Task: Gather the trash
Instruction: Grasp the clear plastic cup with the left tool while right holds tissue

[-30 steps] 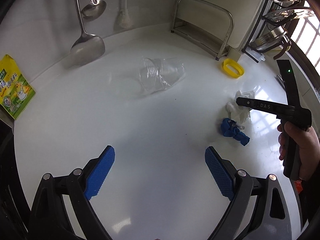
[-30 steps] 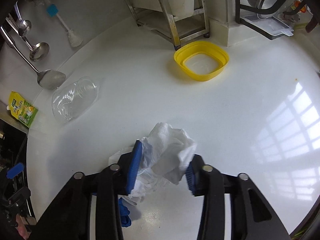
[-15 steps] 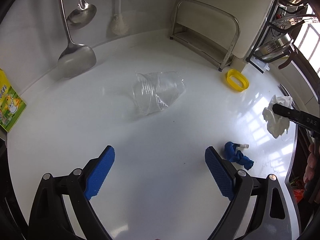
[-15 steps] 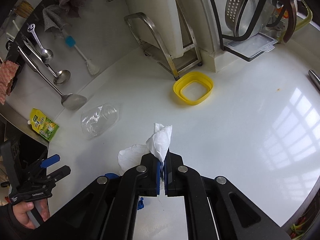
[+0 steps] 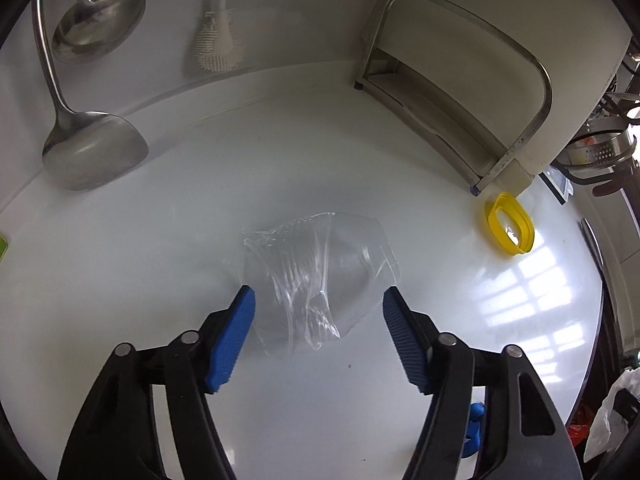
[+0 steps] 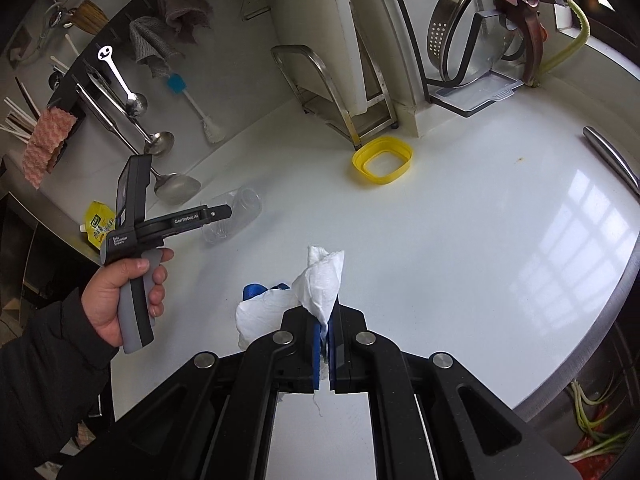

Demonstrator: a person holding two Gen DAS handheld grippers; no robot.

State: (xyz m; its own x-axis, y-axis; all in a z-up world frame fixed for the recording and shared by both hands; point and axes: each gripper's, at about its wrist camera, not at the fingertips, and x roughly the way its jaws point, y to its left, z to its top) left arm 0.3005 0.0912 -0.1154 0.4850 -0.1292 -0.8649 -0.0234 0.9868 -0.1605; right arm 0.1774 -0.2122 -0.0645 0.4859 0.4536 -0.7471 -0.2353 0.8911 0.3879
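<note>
A crushed clear plastic cup (image 5: 320,276) lies on its side on the white counter (image 5: 160,280). My left gripper (image 5: 318,312) is open, its blue pads on either side of the cup's near part, apart from it. The cup (image 6: 236,216) and the left gripper (image 6: 224,213) also show in the right wrist view. My right gripper (image 6: 325,320) is shut on a crumpled white tissue (image 6: 320,284) and holds it above the counter. A small blue scrap (image 6: 256,291) lies on the counter behind the tissue; it also shows in the left wrist view (image 5: 474,428).
A yellow ring-shaped lid (image 5: 510,229) lies near a steel rack (image 5: 460,92) with a white board. Ladles (image 5: 88,148) and a brush (image 5: 218,40) hang on the back wall. A yellow-green pouch (image 6: 96,224) is at the counter's left end. Pots stand at the back right.
My left gripper has moved forward to the clear cup and narrowed around it. My right gripper has lifted the tissue up and back, away from the counter.
</note>
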